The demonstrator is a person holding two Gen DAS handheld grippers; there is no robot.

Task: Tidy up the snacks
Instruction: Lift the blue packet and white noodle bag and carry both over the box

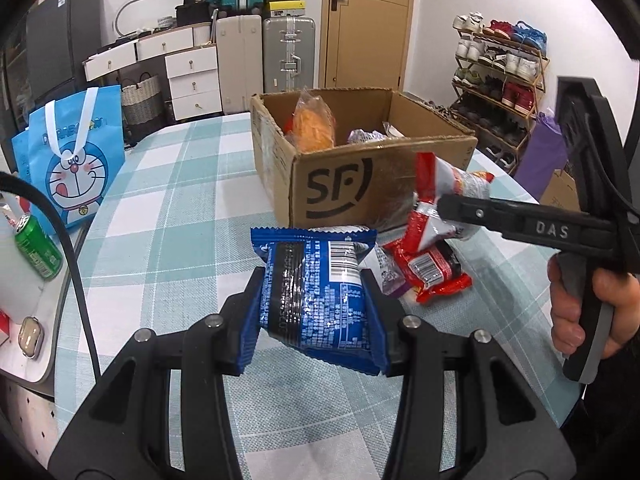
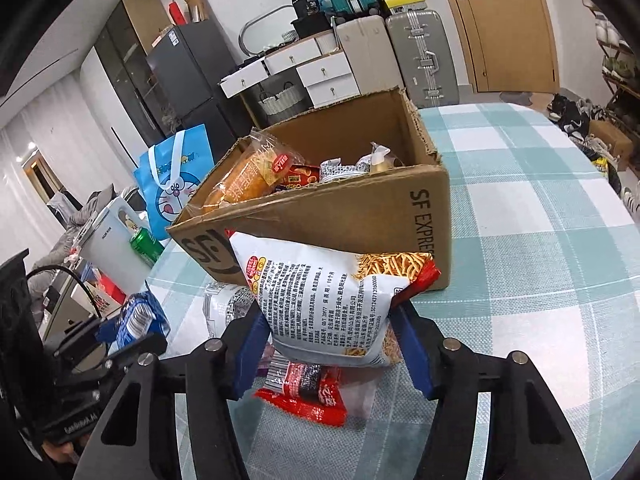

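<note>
the surface (image 1: 168,184) has a cloth with big teal and white squares. its far edge is round. behind it the room has a white wall, a tan door (image 1: 366,24), white drawers (image 1: 192,76), big suitcases (image 1: 288,52), a dark fridge (image 1: 60,36) and a rack of shoes (image 1: 500,68).

a brown cardboard box (image 1: 360,188) sits near the middle of the surface, open on top. an orange snack bag (image 1: 314,124) stands up in it against the left wall, and more packs lie inside. a blue cartoon bag (image 1: 76,160) stands at the left edge of the surface, and a green can (image 1: 38,246) lies tilted near that edge.

the left gripper (image 1: 316,300) has its jaws squeezed shut on a blue snack pack (image 1: 316,292). the pack is up off the cloth, in front of the box. its long side runs away from the camera, toward the box, and its back with the bar code faces up.

the right gripper (image 2: 328,340) has its jaws pressed on a white and red noodle snack bag (image 2: 320,304), held just in front of the box's near wall. the bag's long side leans up toward the box and tips to the right. its printed back faces the camera.

on the cloth right under it lies a red snack pack (image 2: 304,392), flat, touching a purple and white pack (image 1: 386,276).
</note>
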